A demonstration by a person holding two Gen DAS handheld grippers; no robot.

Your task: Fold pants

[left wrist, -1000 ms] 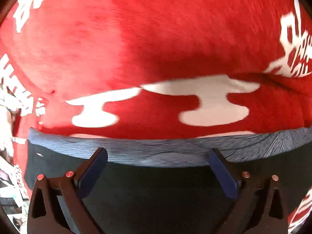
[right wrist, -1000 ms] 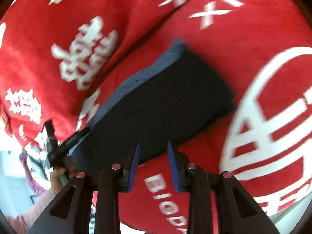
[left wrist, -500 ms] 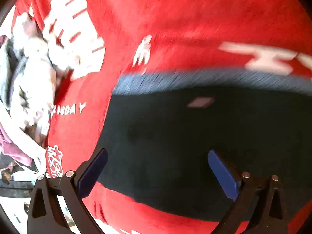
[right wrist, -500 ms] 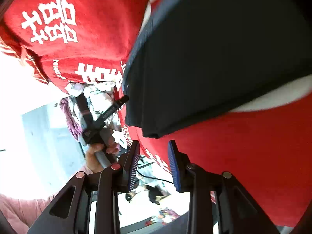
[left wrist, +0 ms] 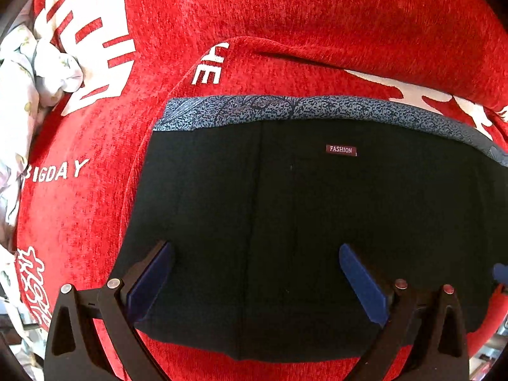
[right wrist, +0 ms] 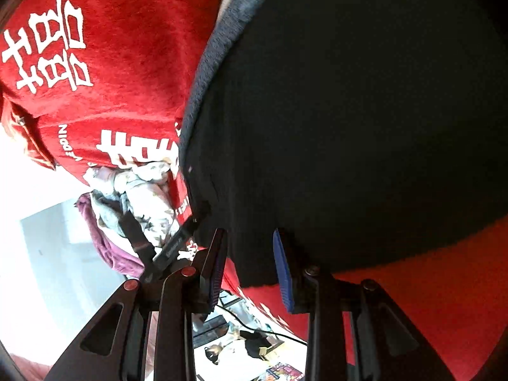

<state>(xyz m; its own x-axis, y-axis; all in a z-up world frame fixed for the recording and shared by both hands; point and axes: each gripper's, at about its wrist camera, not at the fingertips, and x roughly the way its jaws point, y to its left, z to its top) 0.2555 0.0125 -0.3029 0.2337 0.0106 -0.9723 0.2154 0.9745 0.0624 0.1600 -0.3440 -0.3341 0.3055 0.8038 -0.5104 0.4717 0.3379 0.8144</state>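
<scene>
- A red blanket point(left wrist: 317, 16) with white lettering covers the whole surface; our folded black pants point(left wrist: 301, 222) lie flat on it, grey waistband at the far edge, a "FASHION" label point(left wrist: 341, 150) near it.
- Crumpled pale laundry point(left wrist: 28, 89) sits at the far left, well apart.
- Our left gripper point(left wrist: 254, 282) points steeply down over the pants' near half, jaws spread wide, nothing held.
- Our right gripper point(right wrist: 249, 266) tilts in low at the near corner, jaws narrowly parted, the corner between them; we cannot tell if the pads press.
- Risk, in our judgement: pinching only the top layer would peel the fold open and drag the blanket.
</scene>
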